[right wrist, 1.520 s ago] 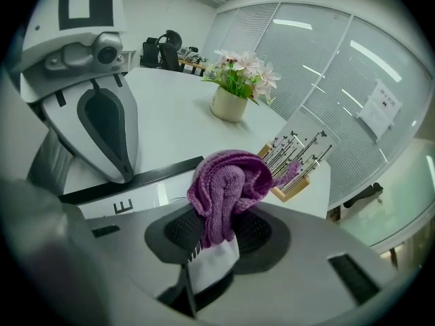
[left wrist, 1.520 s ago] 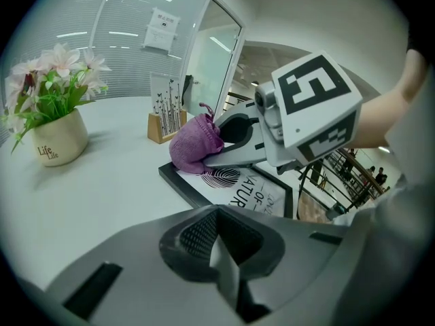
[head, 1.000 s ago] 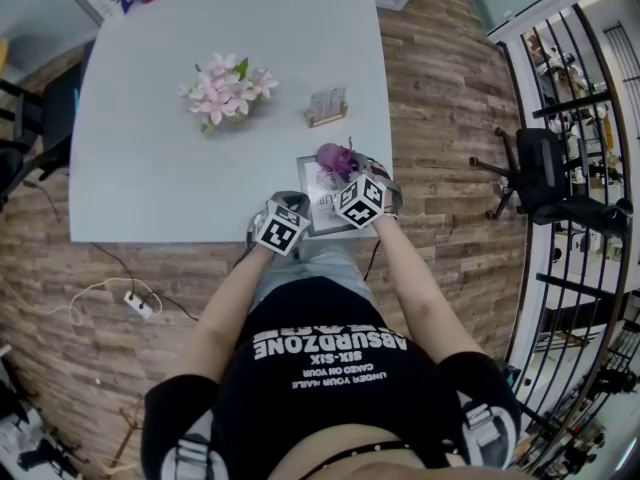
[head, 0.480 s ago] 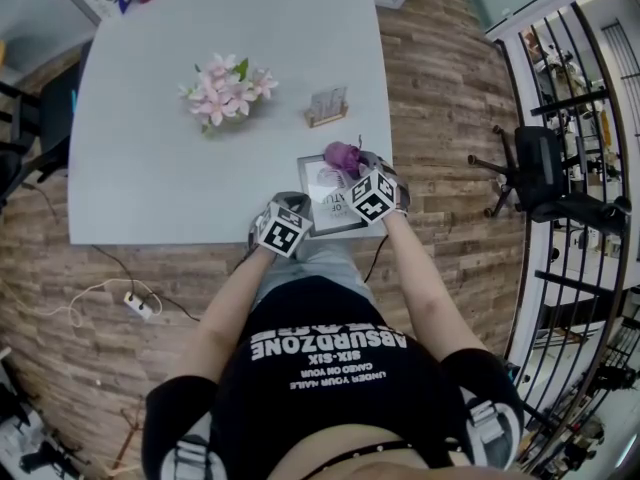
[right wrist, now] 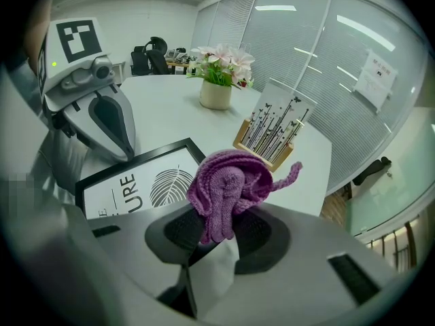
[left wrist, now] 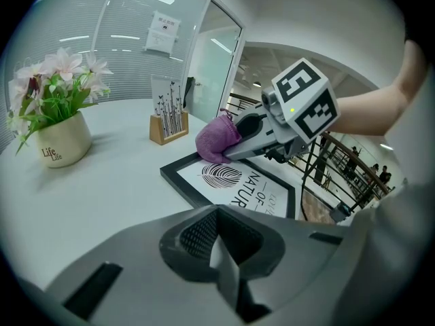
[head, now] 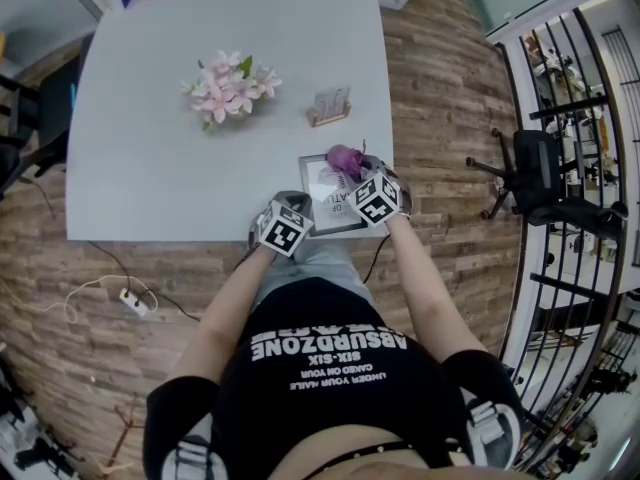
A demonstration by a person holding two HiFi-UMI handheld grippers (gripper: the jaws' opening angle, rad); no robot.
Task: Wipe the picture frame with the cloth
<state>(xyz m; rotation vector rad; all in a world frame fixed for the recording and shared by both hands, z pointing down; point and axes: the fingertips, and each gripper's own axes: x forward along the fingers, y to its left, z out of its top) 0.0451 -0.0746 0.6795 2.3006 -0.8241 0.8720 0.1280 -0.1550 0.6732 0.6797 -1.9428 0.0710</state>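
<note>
Right gripper [right wrist: 219, 240] is clamped on a bunched purple cloth [right wrist: 228, 189], with most of the wad bulging out past the jaws and one loose strand trailing to the side. From the left gripper view the cloth looks to be pressed down at the far end of the frame [left wrist: 183, 185], on or just at its black rim. The frame lies flat on the table [head: 200, 118], close to the near edge and right in front of me. Left gripper [left wrist: 221, 250] has its jaws together on nothing, tip down just beside the frame's near left side; whether it touches the rim I cannot tell. I judge I am in the wiping step, with most of the glass yet to cover. To do it well I would drag the wad toward me in flat, overlapping strokes, lean lightly so only cloth and no jaw metal meets the glass, then run along the rim. Since the frame sits loose on a smooth top, I think it will slide, so the left tip should brace it. The frame is thin and black, holding a white print with a dark leaf-like motif and large letters, and the glass shows no smear I can make out.
</note>
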